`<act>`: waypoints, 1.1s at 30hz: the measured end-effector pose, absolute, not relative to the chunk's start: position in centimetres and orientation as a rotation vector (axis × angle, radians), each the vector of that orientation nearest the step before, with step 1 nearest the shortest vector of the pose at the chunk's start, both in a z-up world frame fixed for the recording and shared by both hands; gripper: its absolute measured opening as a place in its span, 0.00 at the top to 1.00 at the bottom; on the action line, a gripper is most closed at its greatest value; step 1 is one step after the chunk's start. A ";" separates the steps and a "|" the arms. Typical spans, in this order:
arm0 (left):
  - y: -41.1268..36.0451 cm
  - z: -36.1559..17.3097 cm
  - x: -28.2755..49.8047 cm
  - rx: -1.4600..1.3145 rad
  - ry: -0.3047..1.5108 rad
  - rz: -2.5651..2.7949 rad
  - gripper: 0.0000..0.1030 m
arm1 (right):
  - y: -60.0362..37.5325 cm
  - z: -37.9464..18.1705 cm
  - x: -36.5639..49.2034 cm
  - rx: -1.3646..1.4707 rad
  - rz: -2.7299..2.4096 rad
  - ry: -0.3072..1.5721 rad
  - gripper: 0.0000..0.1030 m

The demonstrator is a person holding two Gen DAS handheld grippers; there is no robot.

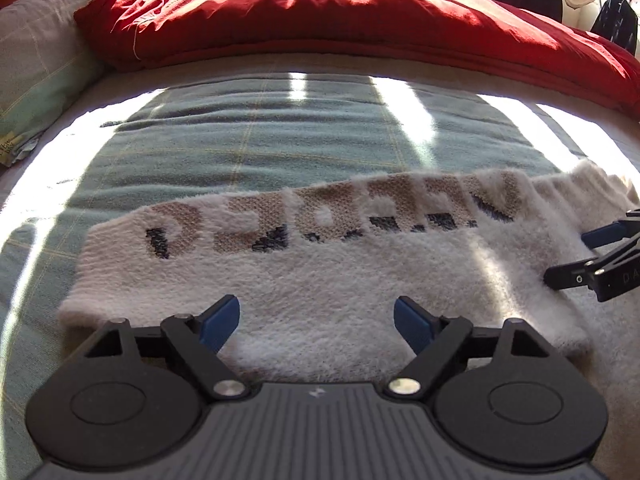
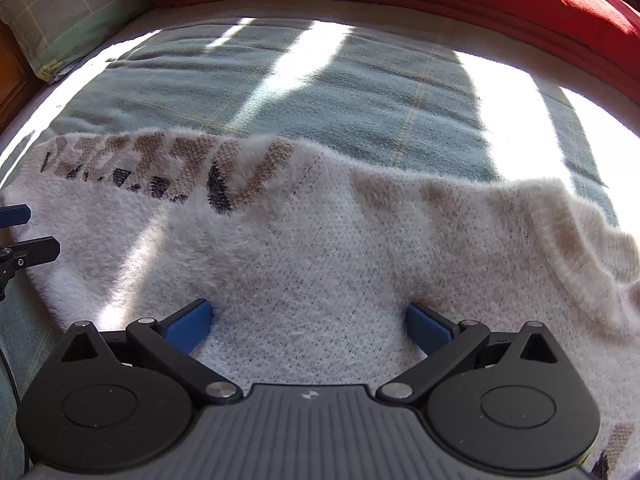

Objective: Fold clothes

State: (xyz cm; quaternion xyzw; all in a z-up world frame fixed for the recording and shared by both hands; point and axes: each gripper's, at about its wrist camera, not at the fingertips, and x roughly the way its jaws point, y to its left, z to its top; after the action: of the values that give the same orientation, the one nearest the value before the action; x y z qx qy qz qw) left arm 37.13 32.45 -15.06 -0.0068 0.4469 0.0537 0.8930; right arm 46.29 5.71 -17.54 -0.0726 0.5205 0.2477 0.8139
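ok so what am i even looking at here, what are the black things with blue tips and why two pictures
Each picture comes from a camera mounted on a hand-held gripper that a person carries, looking out along its two blue-tipped fingers. One view is from the left hand-held gripper, the other from the right hand-held gripper. Both are open and hold nothing. Under them a fluffy white sweater with knitted lettering lies on a green blanket on a bed, waiting to be folded. Behind is a red duvet and a pillow.

Sweater (image 1: 340,280) on bed (image 1: 248,136), duvet (image 1: 320,16) behind — pillow (image 1: 36,60) left
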 end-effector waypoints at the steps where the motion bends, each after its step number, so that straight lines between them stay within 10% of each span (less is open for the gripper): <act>1: 33.3 -15.4 37.4 -0.033 0.941 0.137 0.18 | 5.7 -17.5 46.3 -0.156 0.528 1.110 0.00; 33: 37.7 -14.6 37.2 -0.055 0.905 0.201 0.09 | 14.0 -12.6 39.1 -0.036 0.785 1.034 0.00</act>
State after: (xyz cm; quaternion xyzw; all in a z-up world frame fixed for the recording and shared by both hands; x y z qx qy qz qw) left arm 37.18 37.65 -14.62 -0.0265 0.4364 0.0970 0.8941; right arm 39.14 14.04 -12.59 -0.0166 0.4815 0.3656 0.7964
